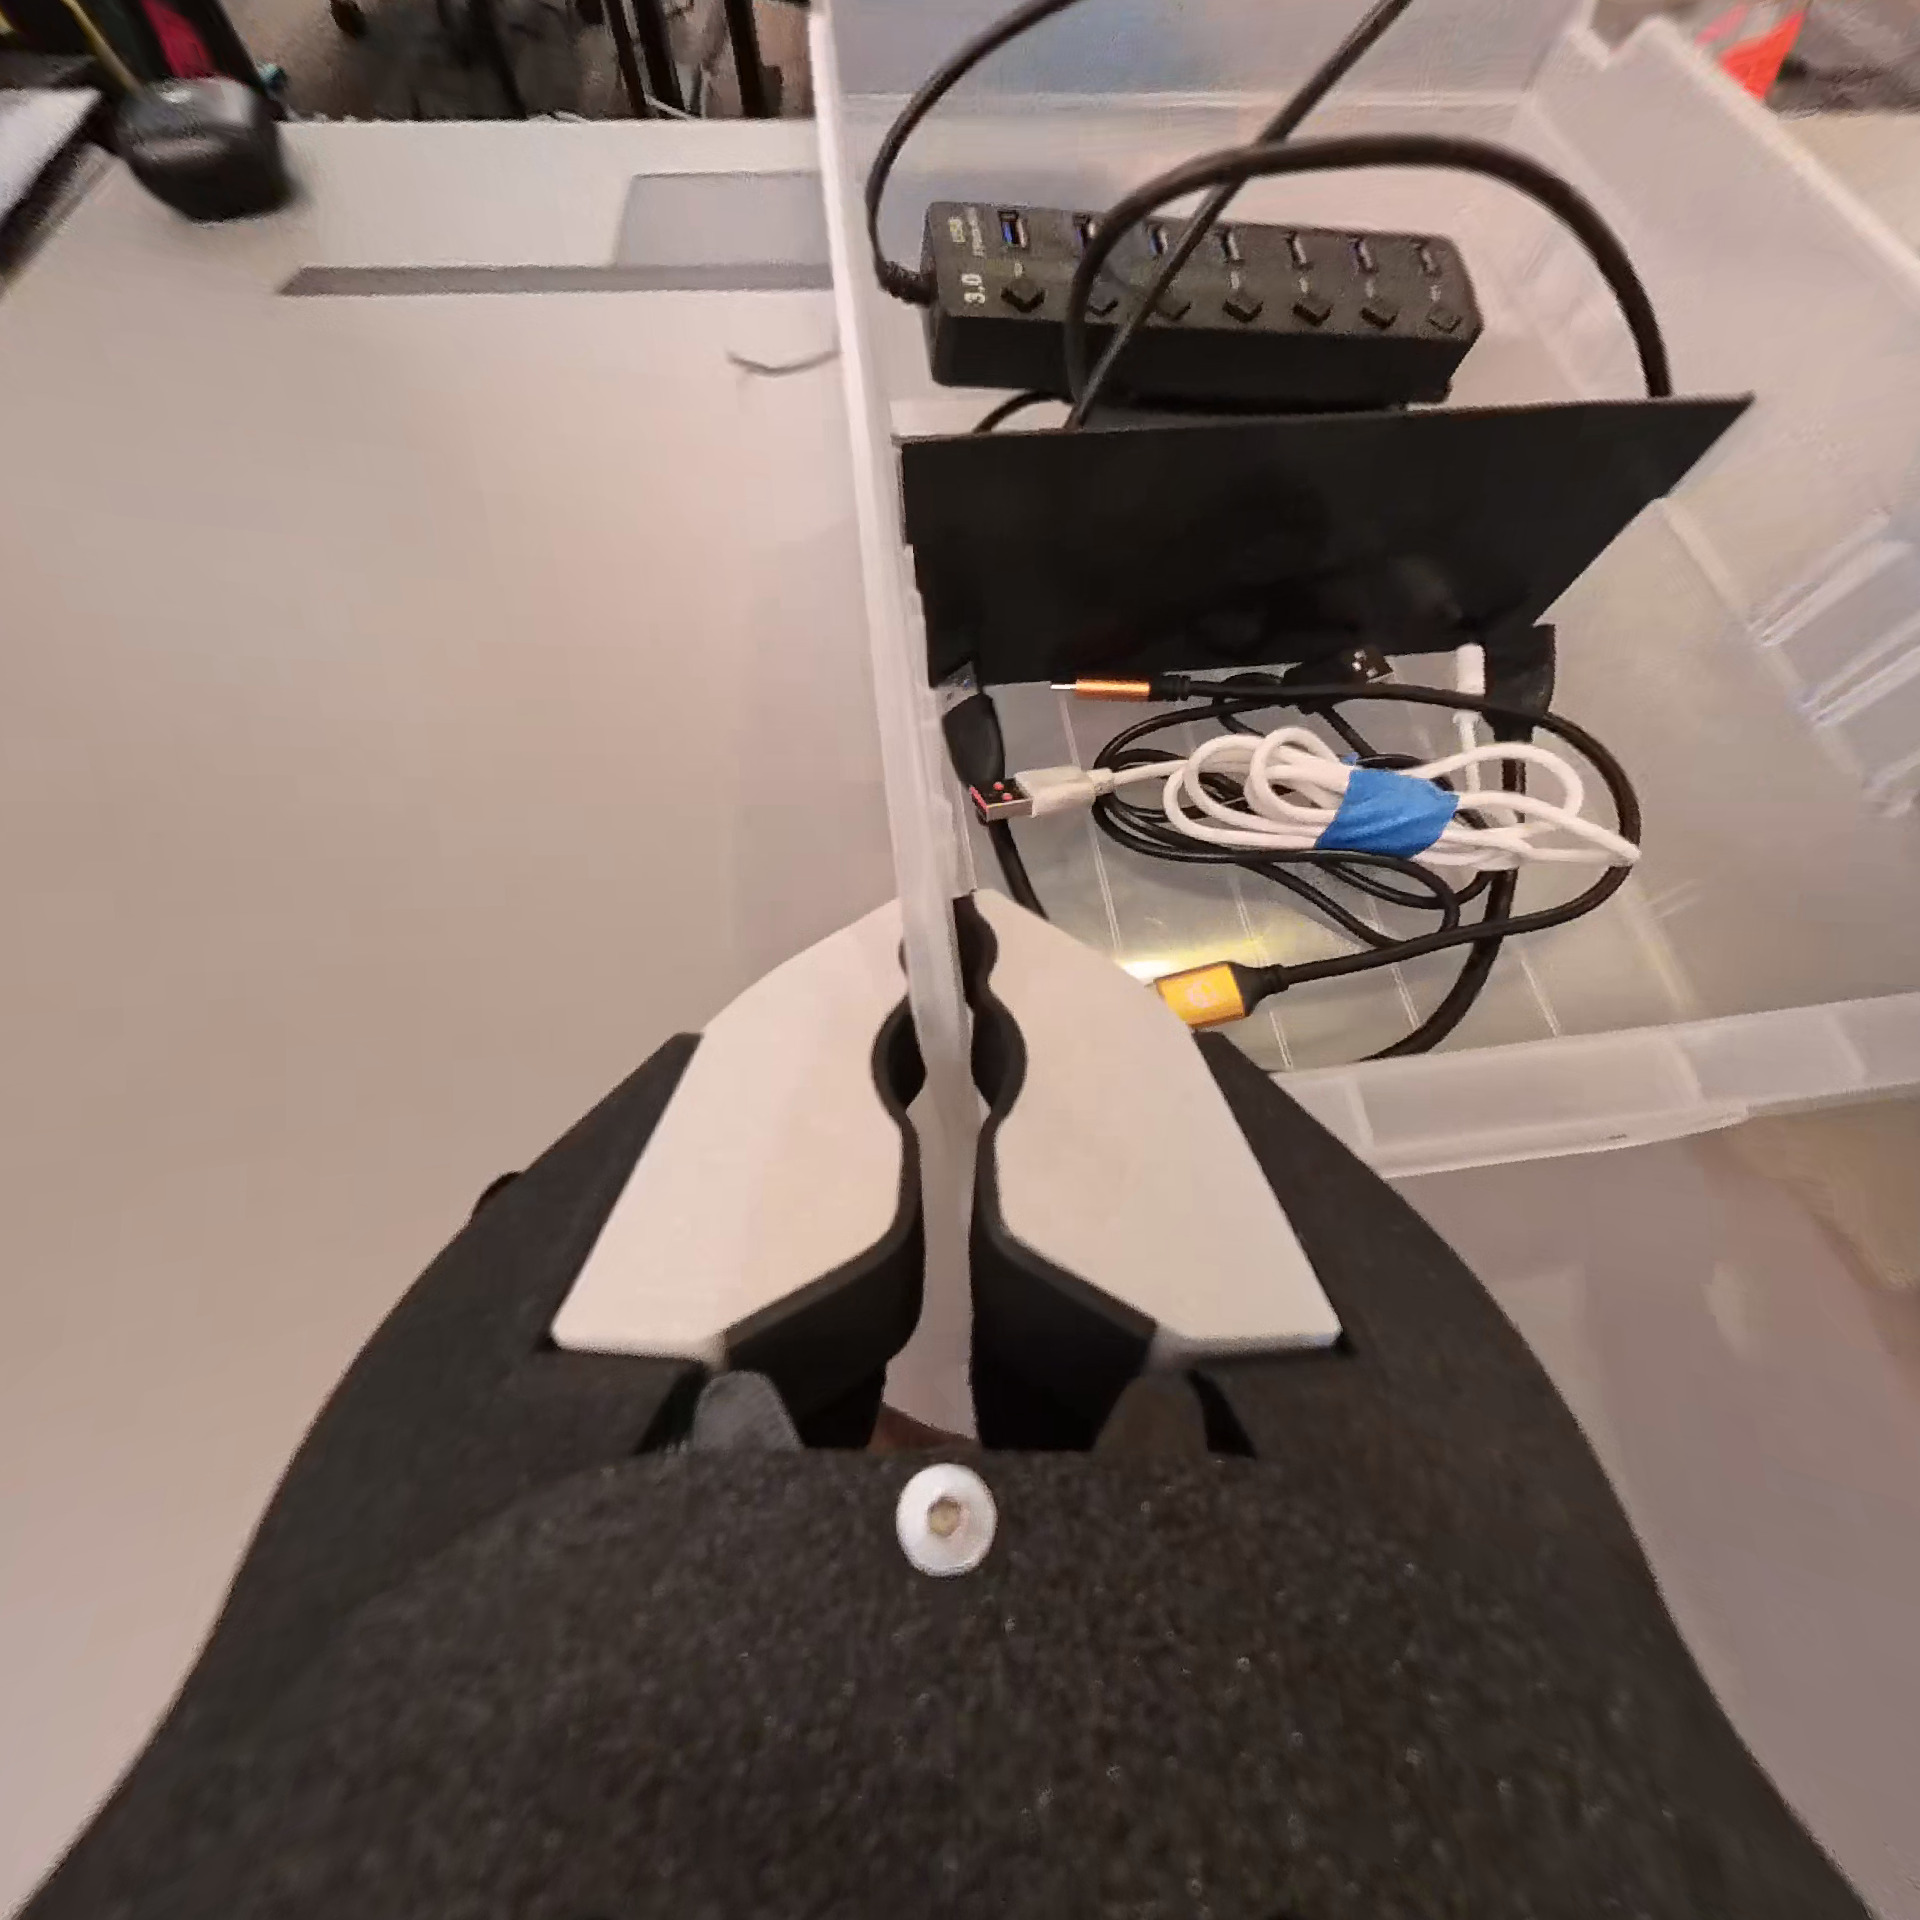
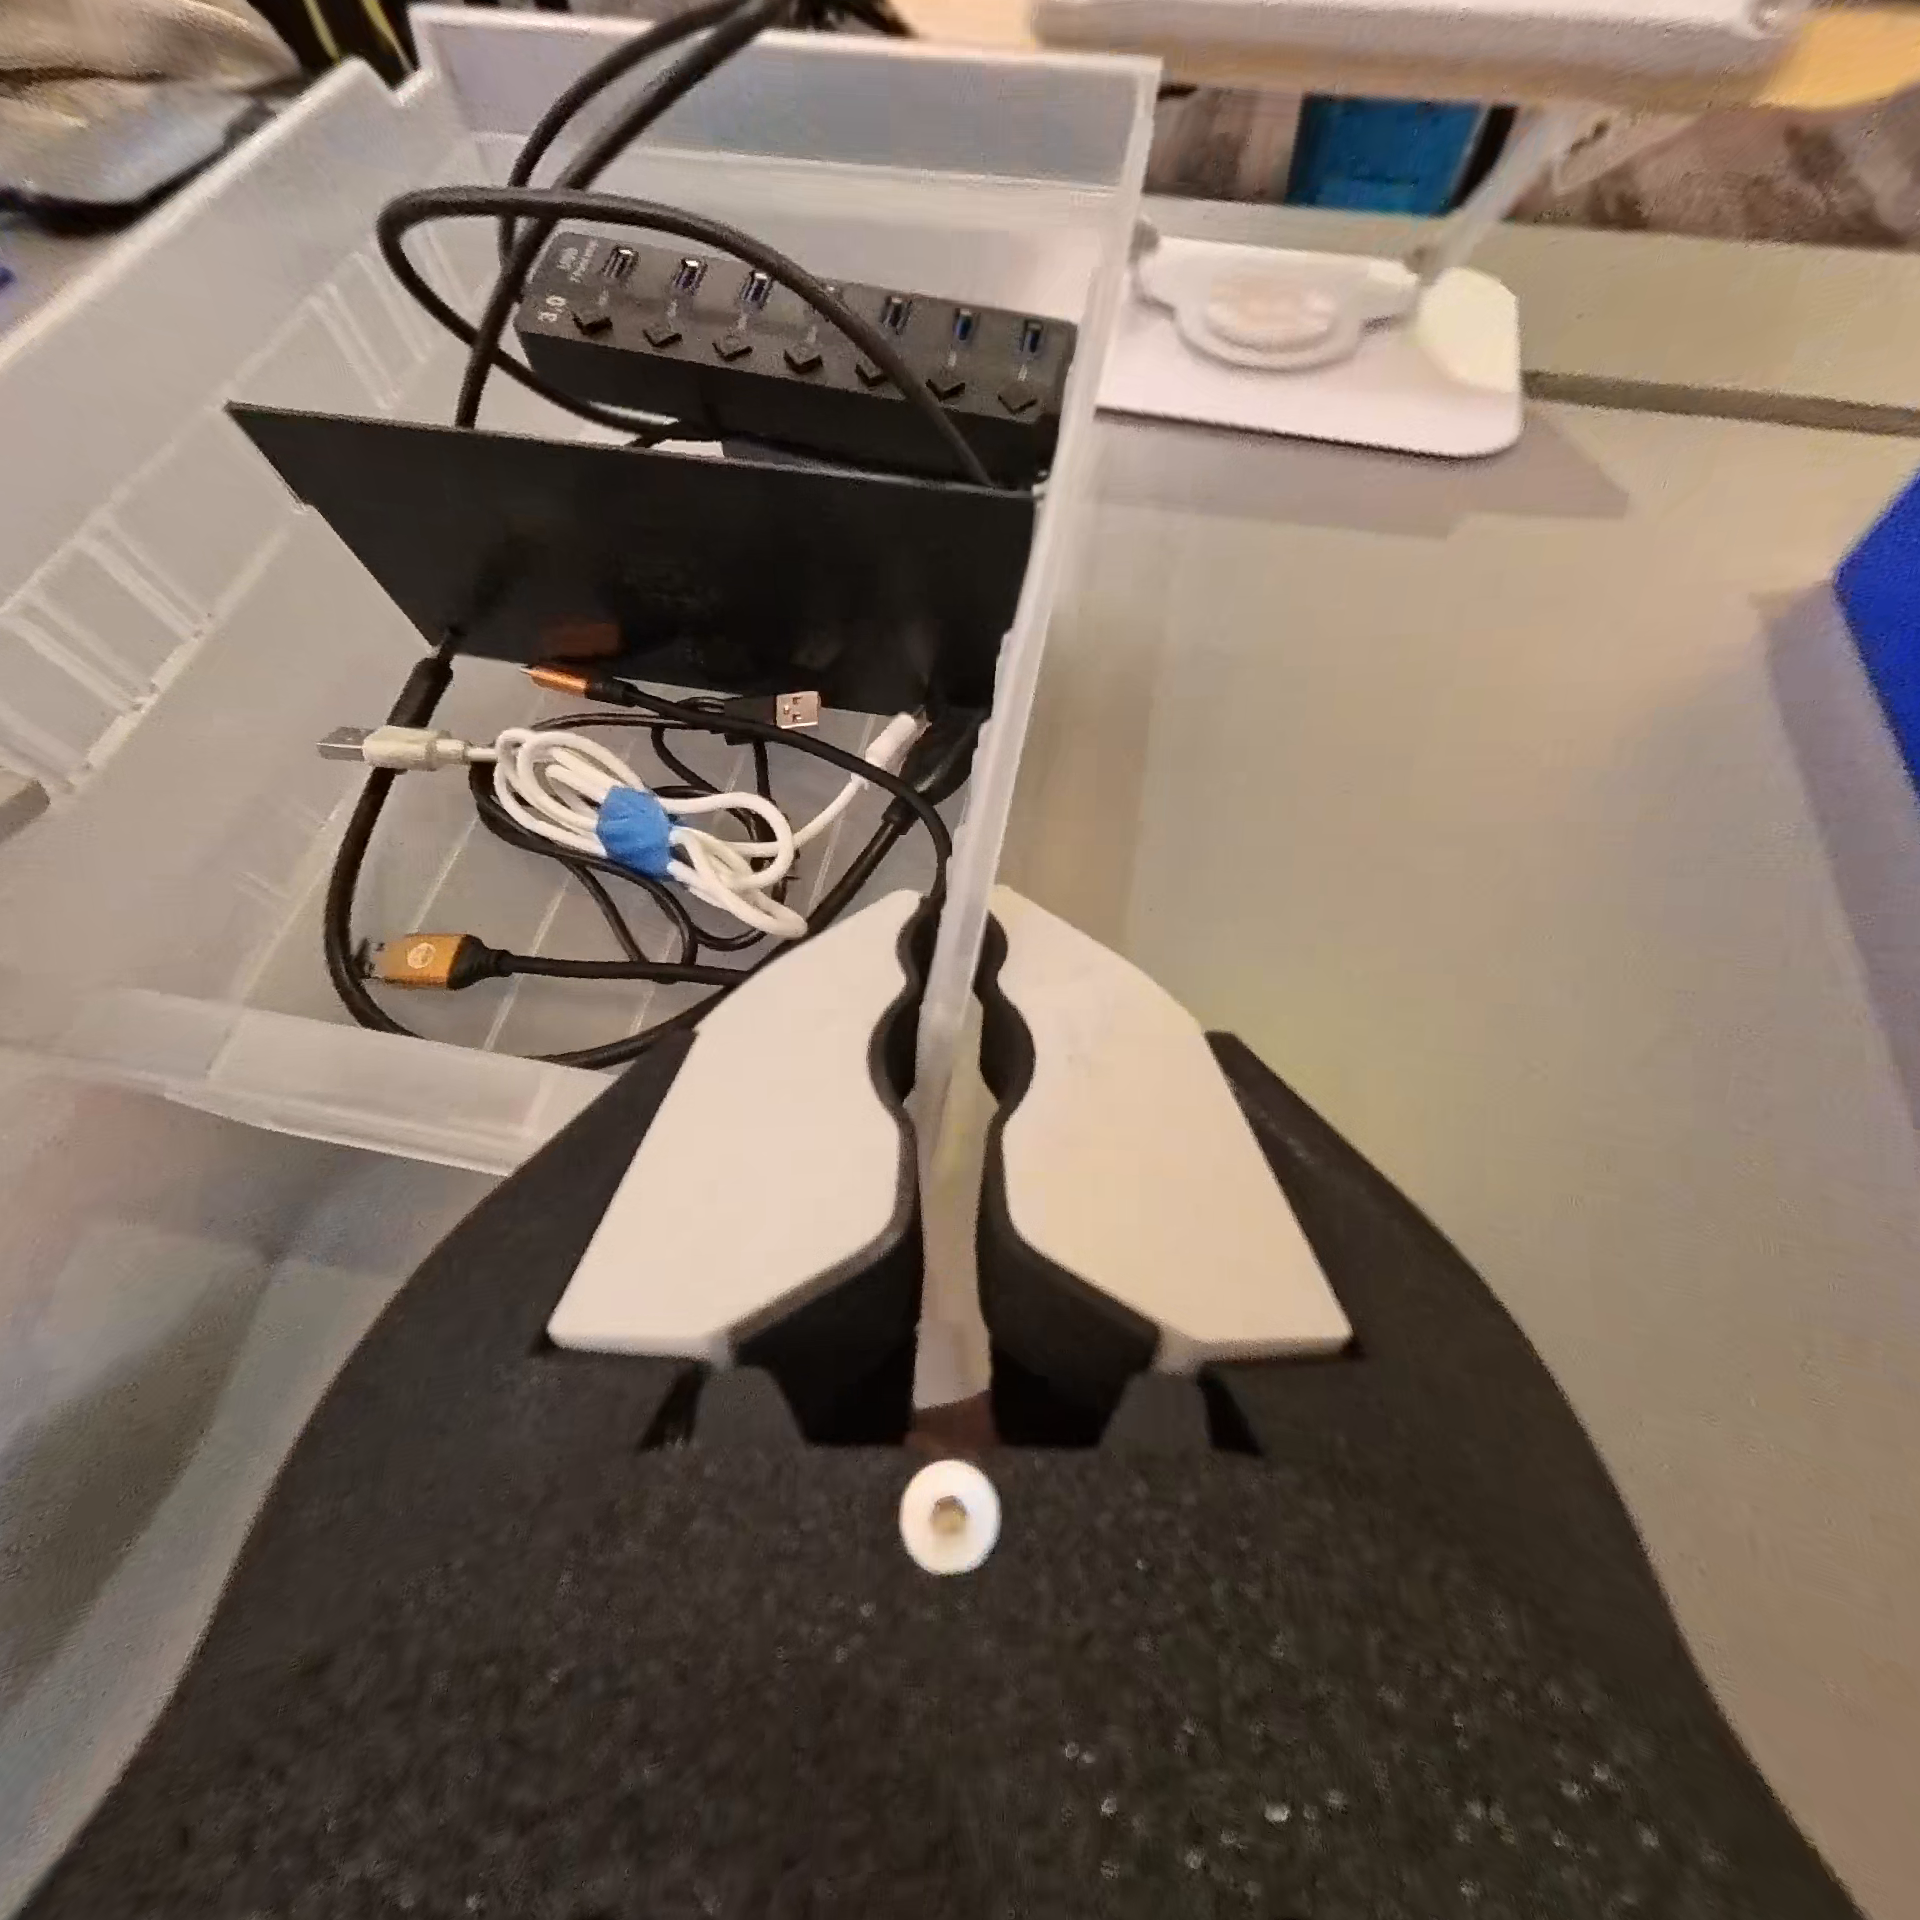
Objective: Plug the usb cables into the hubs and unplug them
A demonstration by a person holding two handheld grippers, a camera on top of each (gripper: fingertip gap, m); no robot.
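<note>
The USB hub [image 1: 1205, 301] lies crosswise at the far end of the clear bin [image 1: 1475, 1081], behind a black divider [image 1: 1278, 520], its long axis running left to right. The loose cables [image 1: 1371, 800] lie nearer, on the bin floor. The left claw [image 1: 940, 925] pinches the bin's left wall; the right claw [image 2: 951, 914] pinches its right wall. Neither is clearly nearer.

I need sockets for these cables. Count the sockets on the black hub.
7, in one row along the top of the black hub in the bin's rear section, each above a button. Its sides are out of view, so more may be hidden.
</note>
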